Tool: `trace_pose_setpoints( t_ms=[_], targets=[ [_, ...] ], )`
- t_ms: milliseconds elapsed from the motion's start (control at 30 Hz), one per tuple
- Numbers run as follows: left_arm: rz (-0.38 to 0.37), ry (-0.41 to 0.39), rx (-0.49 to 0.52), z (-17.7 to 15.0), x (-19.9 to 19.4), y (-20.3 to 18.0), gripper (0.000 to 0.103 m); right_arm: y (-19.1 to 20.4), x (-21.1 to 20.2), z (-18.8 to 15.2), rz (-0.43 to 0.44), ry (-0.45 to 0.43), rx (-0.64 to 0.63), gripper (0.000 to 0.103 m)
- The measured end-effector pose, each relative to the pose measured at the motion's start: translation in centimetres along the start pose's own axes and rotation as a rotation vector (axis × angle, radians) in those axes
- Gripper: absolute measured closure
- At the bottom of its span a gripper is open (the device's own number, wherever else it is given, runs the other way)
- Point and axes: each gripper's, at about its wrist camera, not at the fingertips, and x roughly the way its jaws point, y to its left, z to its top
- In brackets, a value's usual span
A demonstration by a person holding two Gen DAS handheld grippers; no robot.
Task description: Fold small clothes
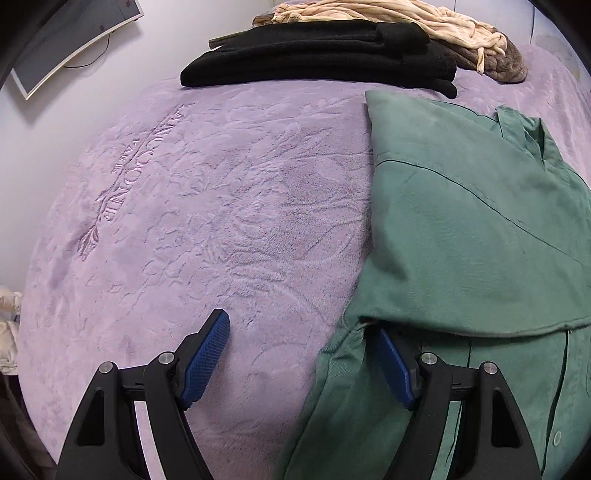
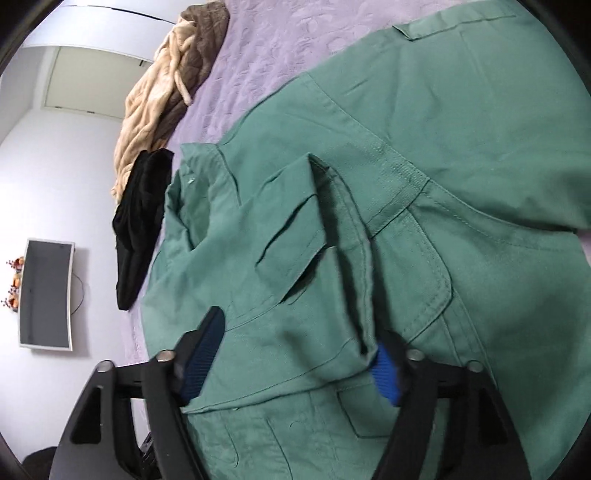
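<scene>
My left gripper (image 1: 301, 354) is spread wide, gripping nothing. Its right pad sits tucked just under the folded hem of the green shirt (image 1: 461, 229); its left finger is over bare lavender blanket (image 1: 184, 206), with plenty of open plush further left. My right gripper (image 2: 295, 354) is also released, 2 fingers straddling a folded sleeve (image 2: 295, 236) without pinching it. Further back, a folded black garment (image 1: 321, 55) lies near the shirt's far edge, then a beige-brown fleece heap (image 1: 388, 18).

Matt green woven shirt (image 1: 461, 221) on plush embossed lilac blanket (image 1: 207, 206).
</scene>
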Motion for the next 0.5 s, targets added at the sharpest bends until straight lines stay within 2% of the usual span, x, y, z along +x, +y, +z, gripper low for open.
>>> trace_pose_setpoints(
  t_ms=[100,133,167,200,300,400,467,500],
  targets=[
    [0.03,-0.004,0.049,-1.1,-2.0,0.5,0.025,-0.1,0.1,0.2,-0.04,0.002,-0.013,0.025],
    [0.046,-0.013,0.059,-1.3,-2.6,0.7,0.025,-0.3,0.2,0.5,-0.058,0.005,-0.015,0.031],
    [0.061,-0.027,0.068,-1.3,-3.2,0.7,0.025,-0.4,0.1,0.6,-0.093,0.006,-0.029,0.045],
    [0.067,-0.043,0.067,-1.0,-3.8,0.8,0.025,0.0,0.4,0.8,-0.14,0.02,-0.067,0.094],
    [0.031,-0.084,0.031,1.7,-4.1,0.5,0.025,1.9,0.0,1.3,-0.178,0.01,-0.211,0.096],
    [-0.021,-0.13,0.008,5.4,-2.9,-1.0,0.025,4.5,-1.2,1.5,-0.198,-0.042,-0.39,0.096],
    [-0.021,-0.144,0.012,7.2,-1.7,-2.2,0.025,5.3,-1.5,1.9,-0.206,-0.057,-0.448,0.096],
    [-0.017,-0.126,0.016,8.2,-0.6,-2.8,0.025,5.2,-1.5,2.1,-0.221,-0.059,-0.468,0.096]
  ],
)
